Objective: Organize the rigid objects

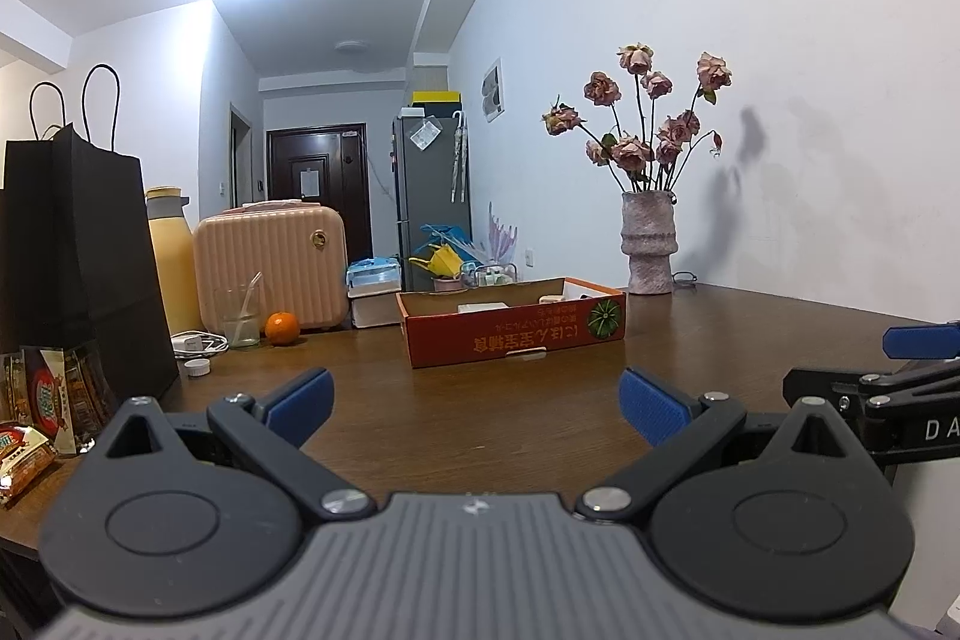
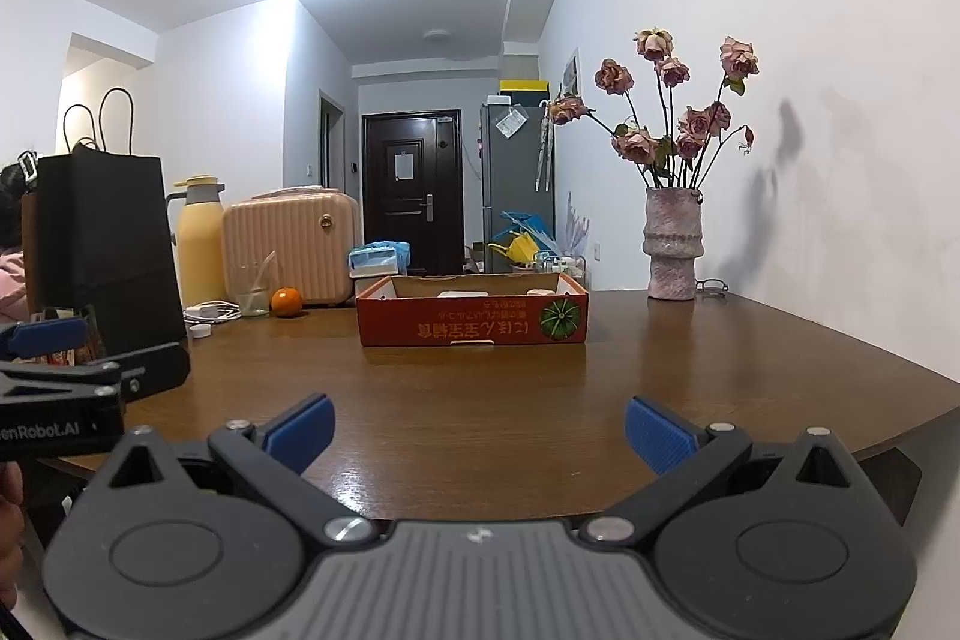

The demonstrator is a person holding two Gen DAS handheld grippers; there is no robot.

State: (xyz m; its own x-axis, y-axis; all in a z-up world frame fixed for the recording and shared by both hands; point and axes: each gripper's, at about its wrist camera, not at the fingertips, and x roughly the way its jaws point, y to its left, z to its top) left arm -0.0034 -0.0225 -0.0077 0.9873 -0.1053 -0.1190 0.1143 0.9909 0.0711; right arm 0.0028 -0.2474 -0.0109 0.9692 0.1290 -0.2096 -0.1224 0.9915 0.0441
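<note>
A shallow red cardboard box (image 1: 516,331) (image 2: 474,322) sits in the middle of the brown table (image 1: 480,400) (image 2: 480,400), with white items lying inside it. My left gripper (image 1: 477,409) hovers low over the near table edge, open and holding nothing, well short of the box. My right gripper (image 2: 480,433) is likewise open and holds nothing, facing the box from the near edge. Each gripper's blue-padded body shows at the side of the other's view. An orange (image 1: 281,327) (image 2: 286,301) and a white cap (image 1: 197,367) lie at the left.
A vase of dried roses (image 1: 648,244) (image 2: 673,244) stands at the back right near the wall, glasses (image 2: 713,286) beside it. At the left are a black paper bag (image 1: 78,256) (image 2: 105,250), yellow flask (image 2: 198,238), pink case (image 1: 273,268), glass (image 1: 239,316) and snack packets (image 1: 36,412).
</note>
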